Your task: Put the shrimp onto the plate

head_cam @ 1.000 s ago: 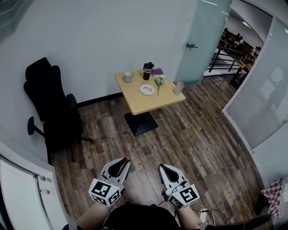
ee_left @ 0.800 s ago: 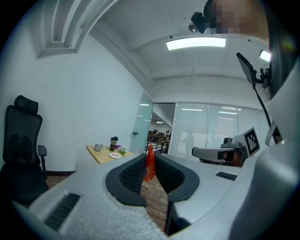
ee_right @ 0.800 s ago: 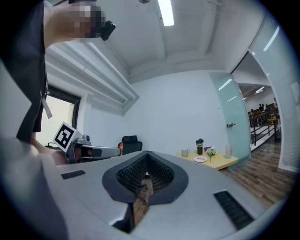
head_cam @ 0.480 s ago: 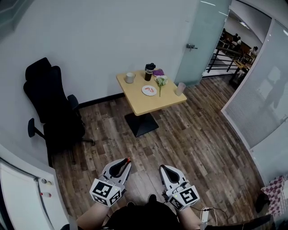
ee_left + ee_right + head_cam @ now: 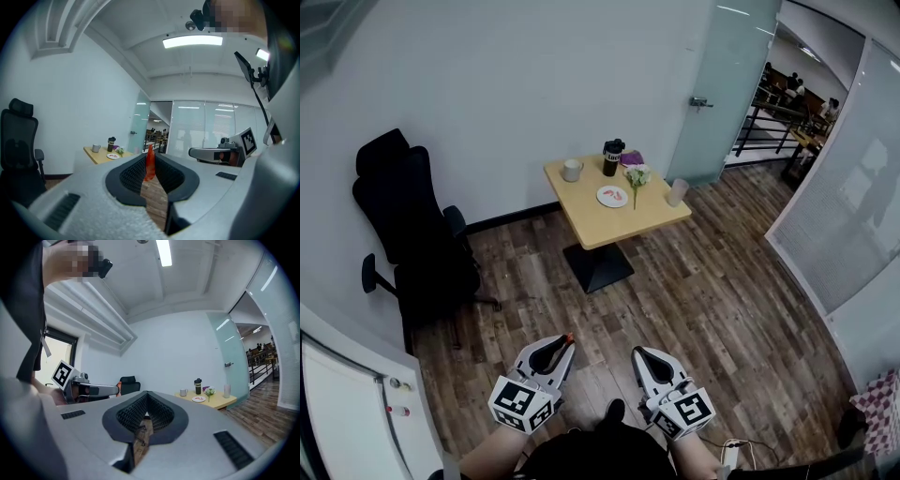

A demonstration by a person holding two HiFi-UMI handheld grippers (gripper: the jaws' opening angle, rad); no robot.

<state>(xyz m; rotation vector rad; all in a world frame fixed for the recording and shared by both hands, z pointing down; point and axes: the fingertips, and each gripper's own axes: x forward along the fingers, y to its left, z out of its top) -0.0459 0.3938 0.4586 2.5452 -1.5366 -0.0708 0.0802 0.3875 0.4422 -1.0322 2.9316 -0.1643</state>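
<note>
Orange shrimp pinched in left tool; right tool closed, empty.

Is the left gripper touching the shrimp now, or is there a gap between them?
Touching. The left gripper view shows the red shrimp standing upright at the tip of the left gripper, with both jaws closed against its sides.

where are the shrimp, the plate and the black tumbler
orange-red shrimp (image 5: 150, 165), left gripper view, its middle
round white plate (image 5: 603, 198), head view, bare left rim
tall black tumbler (image 5: 611, 159), head view, its body
</note>
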